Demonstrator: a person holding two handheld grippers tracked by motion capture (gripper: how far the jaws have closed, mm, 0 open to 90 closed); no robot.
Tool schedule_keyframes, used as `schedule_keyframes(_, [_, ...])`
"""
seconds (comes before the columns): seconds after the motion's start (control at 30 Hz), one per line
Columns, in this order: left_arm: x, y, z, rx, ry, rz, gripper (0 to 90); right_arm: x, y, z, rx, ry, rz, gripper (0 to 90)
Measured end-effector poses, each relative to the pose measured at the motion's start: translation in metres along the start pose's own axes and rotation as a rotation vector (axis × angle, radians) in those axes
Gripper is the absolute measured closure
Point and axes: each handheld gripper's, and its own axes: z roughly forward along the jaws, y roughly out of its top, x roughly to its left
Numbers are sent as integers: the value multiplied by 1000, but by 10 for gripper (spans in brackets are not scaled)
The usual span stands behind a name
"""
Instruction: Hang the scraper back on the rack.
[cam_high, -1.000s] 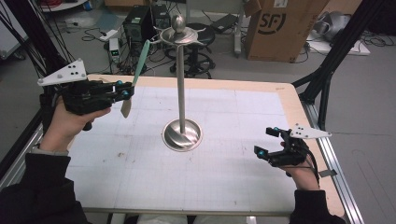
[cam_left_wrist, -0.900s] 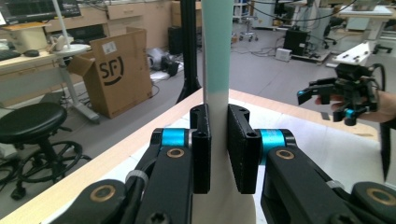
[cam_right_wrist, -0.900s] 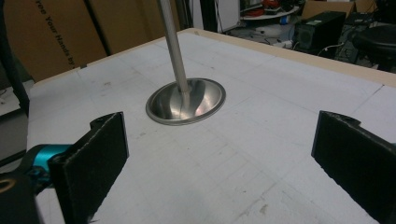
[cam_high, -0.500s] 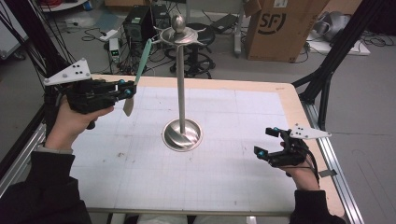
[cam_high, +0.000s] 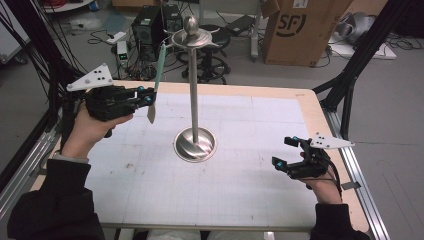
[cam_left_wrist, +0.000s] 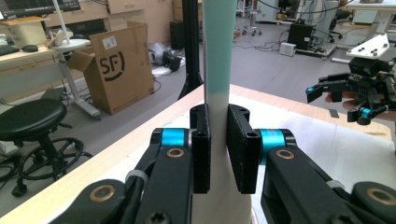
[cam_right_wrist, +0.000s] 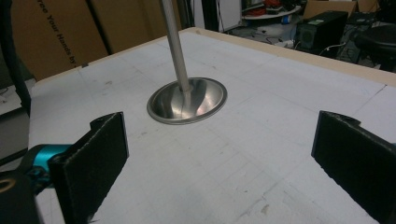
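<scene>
Pickup done, by the look of it, hanging not yet.

Far left first: left gripper (cam_high: 145, 97) raised well above the table (cam_high: 240, 200), clamped on a tool (cam_high: 156, 80), white end down, teal end up, close to upright and leaning a touch toward the middle. Up close in the left gripper view: pads (cam_left_wrist: 243, 149) pinching the tool's white part from both sides, no gap to be seen, teal shaft running straight up out of the top edge. A firm hold, judging by that.

Teal tip up level with the crown (cam_high: 192, 37) of the stand (cam_high: 194, 90), just beside one of its arms. Touching or a hair apart, cannot tell; certainly not hooked on. Hole or loop at the tip, too small to make out.

Centre: stand upright on its round base (cam_high: 195, 145), nothing hanging from the crown.

Over to the right: right gripper (cam_high: 285, 152) low by the table's right edge, well apart from the stand. Pads (cam_right_wrist: 93, 158) spread wide, nothing between them, aimed at the base. Idle for now.

Remaining, at a guess: carrying the teal tip the last bit across to an arm of the crown, settling it there, then opening up. Roughly past the midpoint, with the fiddly part to come.
</scene>
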Motion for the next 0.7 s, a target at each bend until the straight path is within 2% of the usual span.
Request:
schedule_keyframes(0.3, [-4,0,16,0,12,-19,797,0,0,0,-2,0,5,28])
schedule_keyframes(0.4, [-6,-1,19,-6,23,-10,781,0,0,0,-1,0,7,28])
schedule_keyframes(0.53, [-7,-8,22,-33,37,-7,607,0,0,-1,-5,-1,4,28])
schedule_keyframes(0.63, [-6,-16,23,-26,27,-5,529,-1,0,-1,-4,-1,7,28])
schedule_keyframes(0.7, [-7,-21,23,-16,3,-8,500,-2,0,-2,-5,-1,8,28])
